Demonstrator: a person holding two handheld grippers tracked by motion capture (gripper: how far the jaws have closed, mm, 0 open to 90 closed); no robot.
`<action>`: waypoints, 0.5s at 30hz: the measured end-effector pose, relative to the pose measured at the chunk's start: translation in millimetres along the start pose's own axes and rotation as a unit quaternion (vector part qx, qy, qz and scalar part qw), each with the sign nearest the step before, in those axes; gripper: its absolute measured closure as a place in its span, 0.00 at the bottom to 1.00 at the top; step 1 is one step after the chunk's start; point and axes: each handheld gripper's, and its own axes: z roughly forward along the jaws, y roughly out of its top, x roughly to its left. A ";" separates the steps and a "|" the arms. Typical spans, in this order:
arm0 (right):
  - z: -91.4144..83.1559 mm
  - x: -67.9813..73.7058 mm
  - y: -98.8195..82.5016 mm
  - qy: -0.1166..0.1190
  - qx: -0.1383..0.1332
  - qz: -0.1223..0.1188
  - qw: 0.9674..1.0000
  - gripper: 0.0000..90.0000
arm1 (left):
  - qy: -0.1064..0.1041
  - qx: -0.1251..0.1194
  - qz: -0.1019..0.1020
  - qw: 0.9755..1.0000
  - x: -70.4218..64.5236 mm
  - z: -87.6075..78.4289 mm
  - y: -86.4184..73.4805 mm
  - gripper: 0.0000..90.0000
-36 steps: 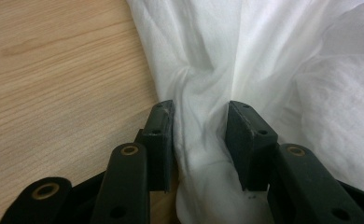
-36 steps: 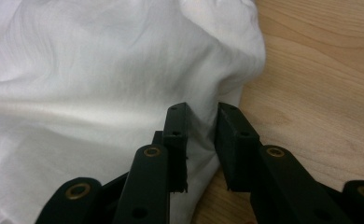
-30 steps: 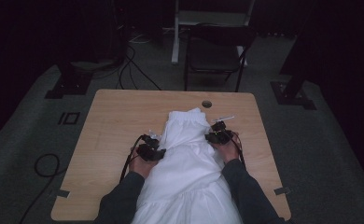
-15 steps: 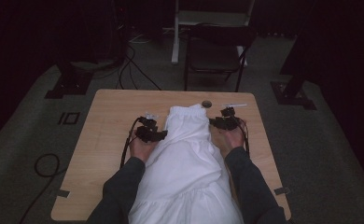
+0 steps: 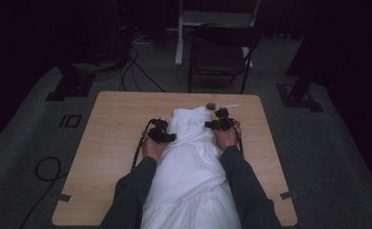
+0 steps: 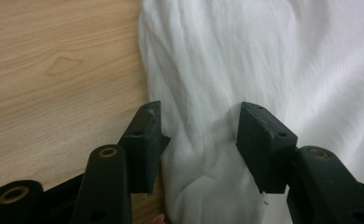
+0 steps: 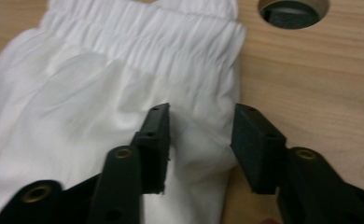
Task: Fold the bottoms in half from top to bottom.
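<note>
Lying lengthwise down the middle of the wooden counter [image 5: 112, 143], a white garment [image 5: 193, 167] runs from its gathered waistband [image 7: 171, 28] near the far edge back to the near edge between the person's dark sleeves [image 5: 243, 191]. Left hand-held gripper [image 5: 166, 137] sits at the garment's left edge, jaws released and just been opening; in the left gripper view a fold of white cloth lies in the gap, pads [image 6: 148, 135] not pressing it. Right hand-held gripper [image 5: 216, 125] sits at the garment's right edge just below the waistband, also released and just been opening, cloth edge between the jaws, pads [image 7: 254, 140] clear of it. Round hole [image 7: 293, 10] in the counter just beyond the waistband corner. Folding chair [image 5: 222, 52] stands behind the counter on grey floor.
</note>
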 end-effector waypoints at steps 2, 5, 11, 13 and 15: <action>9.7 -0.6 5.1 0.000 0.017 0.009 1.000 0.65 | 0.002 0.002 0.002 1.000 0.7 0.8 -0.9 0.56; 9.1 4.9 11.1 -0.017 0.021 -0.027 0.999 0.87 | 0.001 0.003 0.003 1.000 1.7 0.6 -0.8 0.57; -5.5 11.2 27.3 -0.024 -0.042 -0.048 0.998 0.89 | 0.008 0.001 0.013 1.000 -0.9 1.1 -1.5 0.57; 4.5 11.5 25.7 -0.027 -0.021 -0.043 0.998 0.78 | 0.009 0.002 0.014 1.000 -1.7 0.9 -1.7 0.57; 14.9 9.1 21.3 -0.020 0.004 -0.027 0.999 0.68 | 0.007 0.004 0.014 1.000 -1.6 0.6 -1.7 0.56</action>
